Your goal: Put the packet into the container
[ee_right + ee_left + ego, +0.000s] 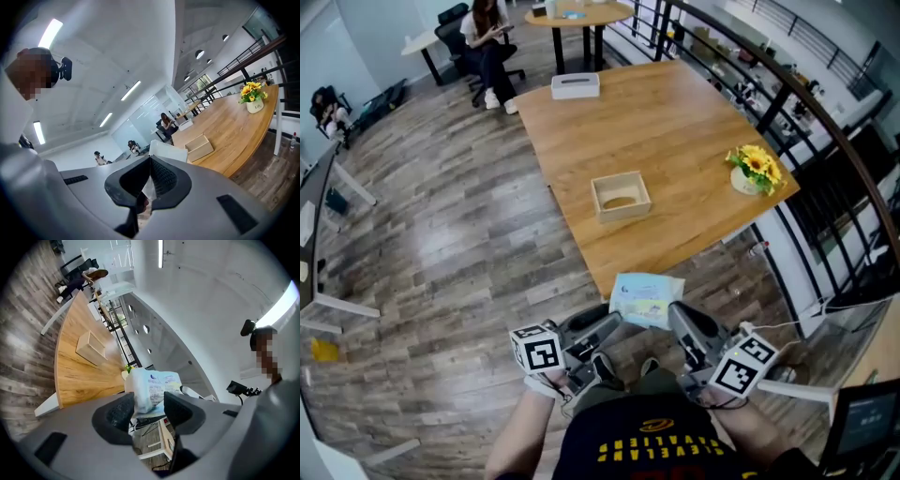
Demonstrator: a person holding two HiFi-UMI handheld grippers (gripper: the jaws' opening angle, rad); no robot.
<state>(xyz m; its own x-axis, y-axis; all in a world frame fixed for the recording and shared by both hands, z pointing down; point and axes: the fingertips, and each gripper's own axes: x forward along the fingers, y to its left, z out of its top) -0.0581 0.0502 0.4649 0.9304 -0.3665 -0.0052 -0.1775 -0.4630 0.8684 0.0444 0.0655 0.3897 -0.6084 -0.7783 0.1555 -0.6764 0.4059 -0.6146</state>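
Observation:
A pale blue and white packet hangs in the air just off the near corner of the wooden table, between my two grippers. My right gripper is shut on the packet's right edge; in the right gripper view the thin white packet sticks up from the pinched jaws. My left gripper stands wide, with the packet between its jaws and not pinched. The container, an open shallow wooden box, sits on the table farther ahead; it also shows as the box and the box.
A pot of yellow flowers stands at the table's right edge, a white tissue box at its far edge. A dark railing runs along the right. A seated person and a round table lie beyond.

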